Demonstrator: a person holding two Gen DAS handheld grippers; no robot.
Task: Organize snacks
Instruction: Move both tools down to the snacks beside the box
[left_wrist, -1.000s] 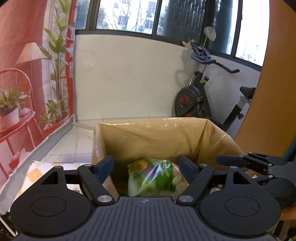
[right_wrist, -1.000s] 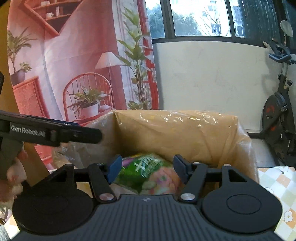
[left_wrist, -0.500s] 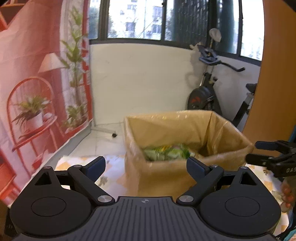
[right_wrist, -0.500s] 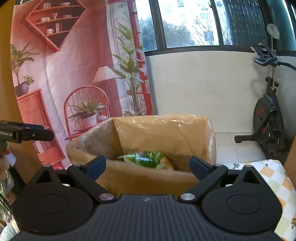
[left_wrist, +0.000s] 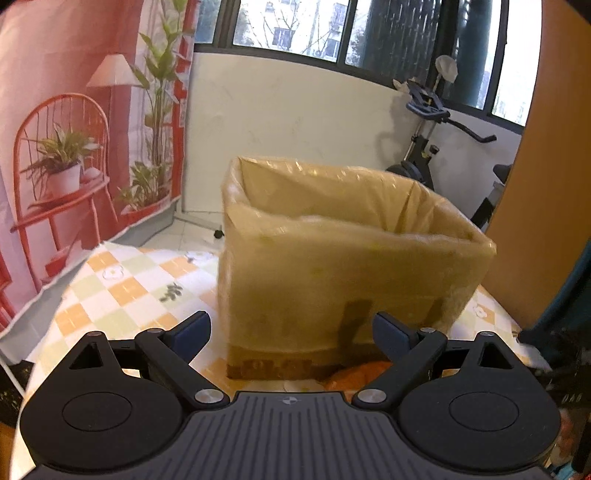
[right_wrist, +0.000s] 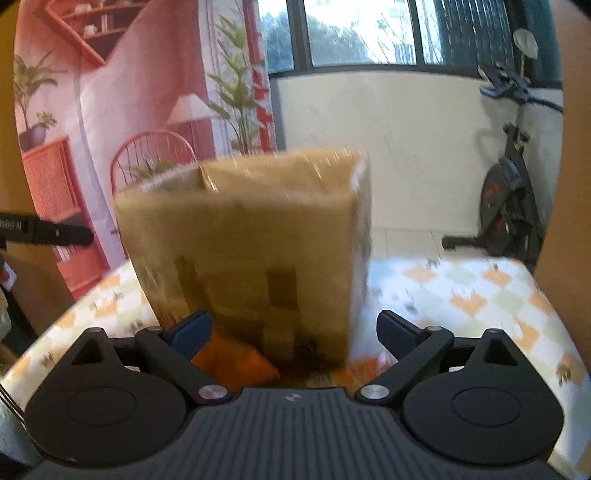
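Both tongs (left_wrist: 291, 326) (right_wrist: 293, 326) released, empty; upright lined box (left_wrist: 343, 266), perhaps orange snack (right_wrist: 229, 360) at its foot.

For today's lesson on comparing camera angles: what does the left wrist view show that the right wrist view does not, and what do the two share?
Only the left wrist view: the box's open top with its plastic liner and the left gripper, open and empty.

Only the right wrist view: painted shelves on the backdrop and the right gripper, also open and empty.

Both: the cardboard box on the checked tablecloth, an orange packet at its base, and the exercise bike.
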